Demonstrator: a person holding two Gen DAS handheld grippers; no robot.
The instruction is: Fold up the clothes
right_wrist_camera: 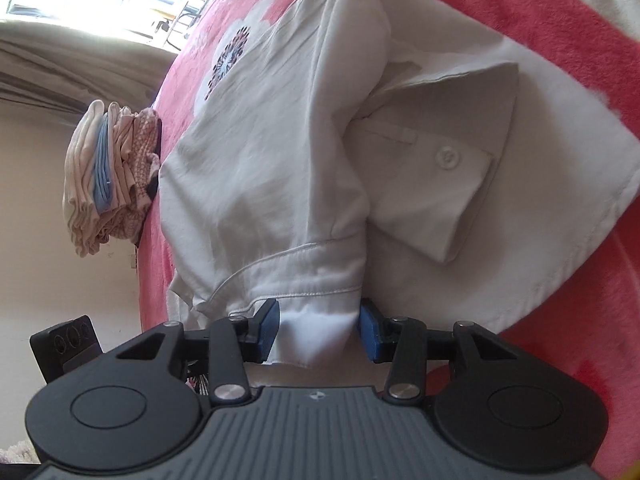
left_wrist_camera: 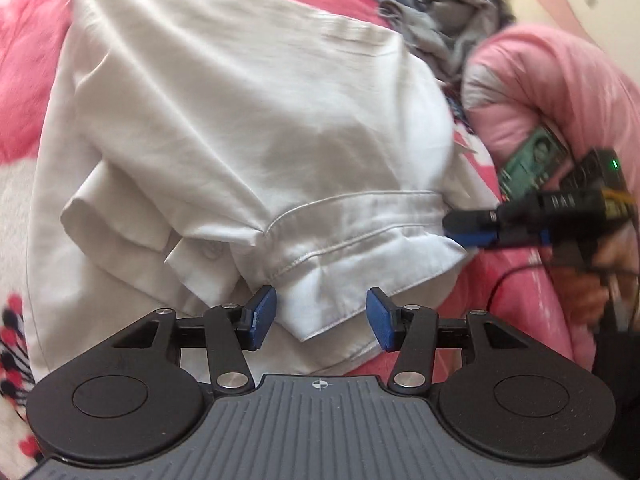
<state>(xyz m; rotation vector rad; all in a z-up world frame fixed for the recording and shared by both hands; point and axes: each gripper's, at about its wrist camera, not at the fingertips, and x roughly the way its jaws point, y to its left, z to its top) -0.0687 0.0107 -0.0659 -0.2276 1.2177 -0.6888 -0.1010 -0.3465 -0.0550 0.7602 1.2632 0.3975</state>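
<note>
Shirt: white shirt (left_wrist_camera: 240, 120) lies partly folded on the pink flowered bed (left_wrist_camera: 24, 40), a buttoned cuff (right_wrist_camera: 448, 160) turned in over its body
Landmark: the shirt's stitched hem band (left_wrist_camera: 360, 216), the edge nearest both grippers
Left gripper (left_wrist_camera: 322, 316): fingers spread apart, the hem corner lying in the gap between the blue pads (left_wrist_camera: 264, 312), nothing pinched
Right gripper (right_wrist_camera: 318, 334): fingers parted on either side of a hem fold, pads close to the cloth; cannot tell whether they press it
Key relation: the hem runs crosswise to both pairs of fingers, the shirt's long axis stretching away from the hem; both grippers sit equally near it
Beyond the shirt: folded stack (right_wrist_camera: 108, 176) at the bed's far edge, grey heap (left_wrist_camera: 440, 8) past the shirt's far end
Writing: none readable
</note>
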